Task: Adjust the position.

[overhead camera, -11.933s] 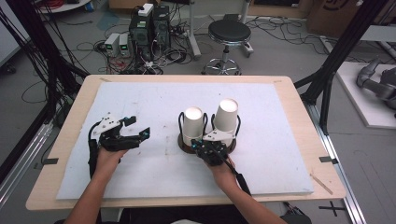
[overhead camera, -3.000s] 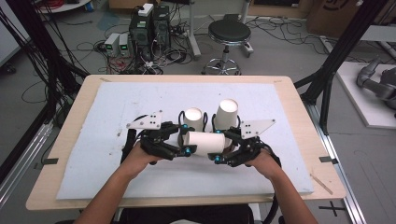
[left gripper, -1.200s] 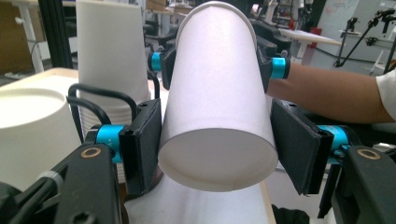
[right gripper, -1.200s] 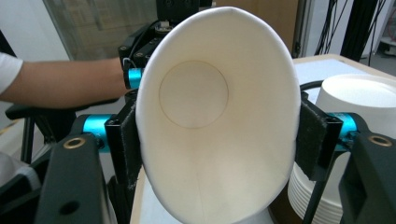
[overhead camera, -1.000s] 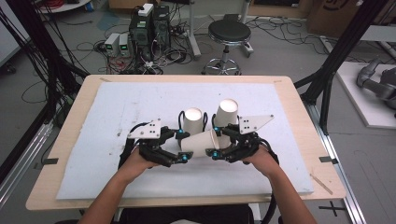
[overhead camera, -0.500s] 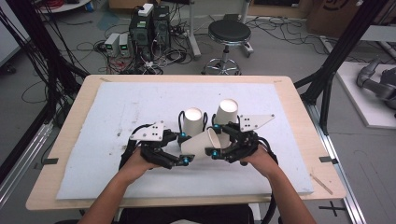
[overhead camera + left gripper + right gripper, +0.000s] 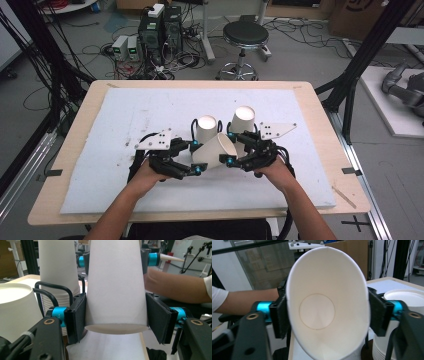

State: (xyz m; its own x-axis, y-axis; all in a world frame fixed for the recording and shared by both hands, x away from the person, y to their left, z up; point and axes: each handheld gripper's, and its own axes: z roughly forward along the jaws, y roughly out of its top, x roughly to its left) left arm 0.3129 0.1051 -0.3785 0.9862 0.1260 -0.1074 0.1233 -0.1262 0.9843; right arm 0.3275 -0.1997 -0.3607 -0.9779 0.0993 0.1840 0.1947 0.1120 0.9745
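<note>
Where the two hands meet over the near middle of the white mat [image 7: 125, 150], one paper cup [image 7: 216, 151] hangs sideways in the air, held at both ends. Left gripper [image 7: 196, 169]: jaws clamped on the narrow base end, pads pressed to either side of the cup wall [image 7: 115, 290]. Right gripper [image 7: 229, 159]: jaws clamped across the open mouth, squeezing the rim into an oval [image 7: 327, 305]. Long axis: roughly level, running from one gripper to the other, base toward the left hand [image 7: 145, 175], mouth toward the right hand [image 7: 272, 170]. Just behind: two upright stacks of cups, left stack [image 7: 206, 127] and right stack [image 7: 242, 120], in black wire holders. Judgement: either stack lies just beyond the cup; the right gripper is nearer the right stack.
</note>
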